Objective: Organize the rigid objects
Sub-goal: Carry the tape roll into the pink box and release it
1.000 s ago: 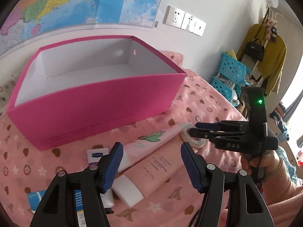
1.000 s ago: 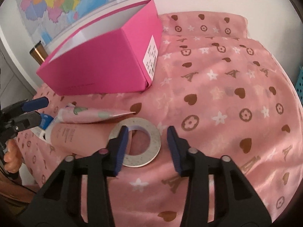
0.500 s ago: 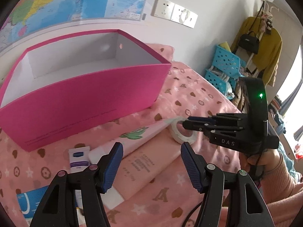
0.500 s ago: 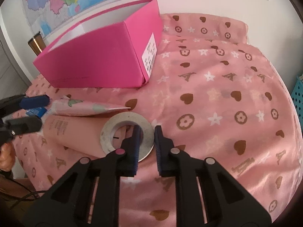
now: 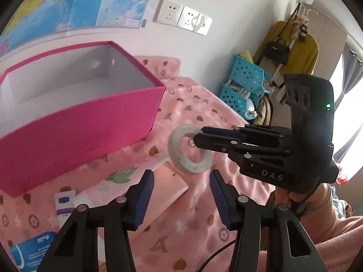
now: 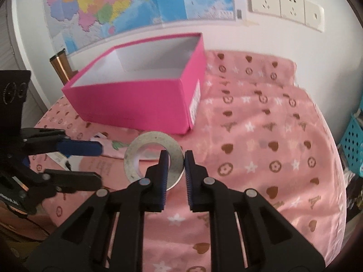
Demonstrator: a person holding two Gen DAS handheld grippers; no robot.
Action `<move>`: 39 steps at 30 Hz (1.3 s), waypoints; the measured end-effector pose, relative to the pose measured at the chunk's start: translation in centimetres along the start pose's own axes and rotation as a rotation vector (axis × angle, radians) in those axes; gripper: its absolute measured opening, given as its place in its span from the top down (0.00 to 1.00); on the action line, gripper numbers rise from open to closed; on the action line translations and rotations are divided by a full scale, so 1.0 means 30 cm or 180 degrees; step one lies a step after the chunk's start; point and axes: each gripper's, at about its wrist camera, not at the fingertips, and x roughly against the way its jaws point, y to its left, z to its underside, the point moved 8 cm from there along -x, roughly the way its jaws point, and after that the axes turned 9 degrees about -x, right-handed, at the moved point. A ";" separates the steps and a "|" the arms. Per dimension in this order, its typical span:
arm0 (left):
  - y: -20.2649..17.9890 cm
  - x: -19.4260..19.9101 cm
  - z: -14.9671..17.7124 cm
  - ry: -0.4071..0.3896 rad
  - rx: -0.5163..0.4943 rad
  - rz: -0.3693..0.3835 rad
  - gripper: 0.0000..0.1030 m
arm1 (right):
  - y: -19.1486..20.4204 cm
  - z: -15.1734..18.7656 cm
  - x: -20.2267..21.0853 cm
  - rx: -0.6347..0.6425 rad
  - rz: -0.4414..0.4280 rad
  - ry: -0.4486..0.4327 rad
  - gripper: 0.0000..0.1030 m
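1. My right gripper, housing lettered "DAS": fingers clamped on the tape roll's rim, holding it lifted above the pink cloth.
2. My left gripper: fingers apart, holding nothing.
3. Pink box: open; white label on its end, print unreadable.
4. Pink tubes: lying before the box.

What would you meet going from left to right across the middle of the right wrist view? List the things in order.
Left gripper → tape roll → right gripper → pink patterned cloth → blue basket.
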 end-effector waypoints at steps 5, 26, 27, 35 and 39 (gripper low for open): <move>0.006 0.030 -0.046 -0.0102 -0.0030 0.0008 0.53 | 0.070 -0.069 0.021 0.0145 -0.0105 -0.0139 0.85; 0.275 0.035 -0.254 -0.0206 0.0303 -0.0249 0.64 | 0.149 -0.374 -0.146 0.0283 -0.0168 -0.0231 0.84; 0.285 0.028 -0.255 -0.0192 0.0323 -0.0258 0.64 | 0.147 -0.380 -0.161 0.0272 -0.0160 -0.0202 0.85; 0.343 -0.035 -0.240 -0.0023 0.0494 -0.0211 0.65 | 0.122 -0.377 -0.250 0.0235 -0.0007 -0.0009 0.85; 0.372 -0.042 -0.227 0.0012 0.0574 -0.0290 0.65 | 0.102 -0.367 -0.281 0.0220 0.0167 0.0068 0.78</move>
